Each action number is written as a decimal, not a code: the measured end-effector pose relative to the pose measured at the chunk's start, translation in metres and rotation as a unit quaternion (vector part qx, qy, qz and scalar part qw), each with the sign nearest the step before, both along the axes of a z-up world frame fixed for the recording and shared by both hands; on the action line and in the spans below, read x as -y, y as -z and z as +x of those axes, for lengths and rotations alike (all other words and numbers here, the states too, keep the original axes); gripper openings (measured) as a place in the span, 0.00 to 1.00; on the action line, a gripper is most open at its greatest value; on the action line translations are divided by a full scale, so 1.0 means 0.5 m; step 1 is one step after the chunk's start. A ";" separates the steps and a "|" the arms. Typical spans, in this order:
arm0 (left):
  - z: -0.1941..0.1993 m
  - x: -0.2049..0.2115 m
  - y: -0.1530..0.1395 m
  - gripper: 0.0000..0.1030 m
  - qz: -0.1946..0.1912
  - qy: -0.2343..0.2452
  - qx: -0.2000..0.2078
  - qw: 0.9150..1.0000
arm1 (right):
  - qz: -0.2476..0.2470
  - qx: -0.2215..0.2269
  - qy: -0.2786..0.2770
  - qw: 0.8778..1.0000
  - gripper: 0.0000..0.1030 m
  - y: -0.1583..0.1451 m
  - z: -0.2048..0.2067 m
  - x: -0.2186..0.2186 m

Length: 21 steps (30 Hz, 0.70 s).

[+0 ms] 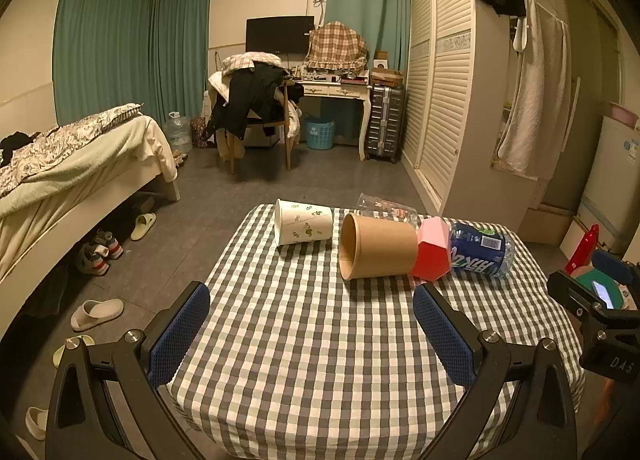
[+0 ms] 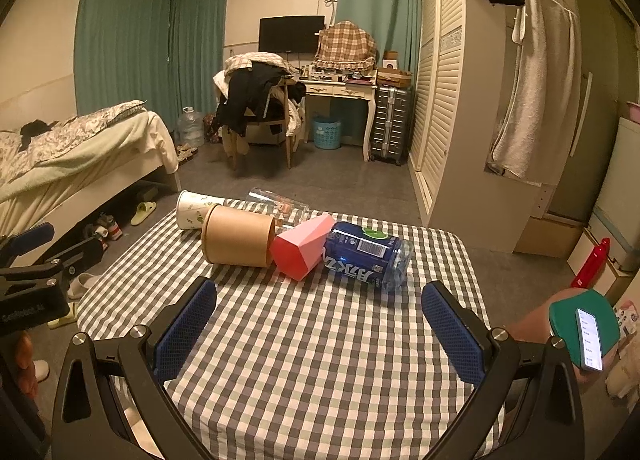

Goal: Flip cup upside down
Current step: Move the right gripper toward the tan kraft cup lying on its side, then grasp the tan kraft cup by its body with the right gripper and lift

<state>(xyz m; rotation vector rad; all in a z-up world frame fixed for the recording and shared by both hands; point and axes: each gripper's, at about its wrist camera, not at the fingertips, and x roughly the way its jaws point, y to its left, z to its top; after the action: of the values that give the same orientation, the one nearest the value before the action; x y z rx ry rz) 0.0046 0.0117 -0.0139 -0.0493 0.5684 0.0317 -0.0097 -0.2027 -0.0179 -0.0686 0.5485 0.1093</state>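
Several cups lie on their sides on the checked table (image 1: 312, 340). A brown paper cup (image 1: 378, 246) has its mouth facing left; it also shows in the right wrist view (image 2: 238, 236). A white floral paper cup (image 1: 304, 222) (image 2: 194, 210) lies to its left. A clear glass (image 1: 384, 206) (image 2: 276, 202) lies behind. A pink faceted cup (image 1: 432, 248) (image 2: 302, 246) and a blue-labelled clear cup (image 1: 482, 252) (image 2: 366, 256) lie to the right. My left gripper (image 1: 312, 298) is open and empty, short of the brown cup. My right gripper (image 2: 320, 300) is open and empty, short of the pink and blue cups.
The table's left edge (image 1: 216, 272) drops to a floor with slippers (image 1: 96, 314) and a bed (image 1: 72, 164). A wardrobe (image 1: 448, 100) stands at right. The other gripper's body shows at the frame edges (image 1: 592, 308) (image 2: 36, 280). A phone (image 2: 590, 338) is at right.
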 end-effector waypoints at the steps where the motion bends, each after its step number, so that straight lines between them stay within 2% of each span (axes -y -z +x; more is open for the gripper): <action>1: 0.001 -0.001 0.001 1.00 0.000 0.000 -0.001 1.000 | -0.001 -0.001 -0.001 1.000 1.00 0.001 0.003 -0.002; 12: 0.028 -0.023 0.009 1.00 -0.004 -0.003 -0.004 1.000 | -0.005 -0.006 -0.023 1.000 1.00 0.000 0.037 -0.025; 21: 0.071 -0.046 0.007 1.00 -0.010 -0.009 -0.005 1.000 | -0.043 0.001 -0.052 0.998 1.00 -0.019 0.078 -0.054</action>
<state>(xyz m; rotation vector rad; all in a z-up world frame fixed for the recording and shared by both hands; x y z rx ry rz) 0.0402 0.0346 -0.0175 -0.0736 0.5776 0.0447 0.0292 -0.1756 -0.0083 -0.1804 0.5486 0.1881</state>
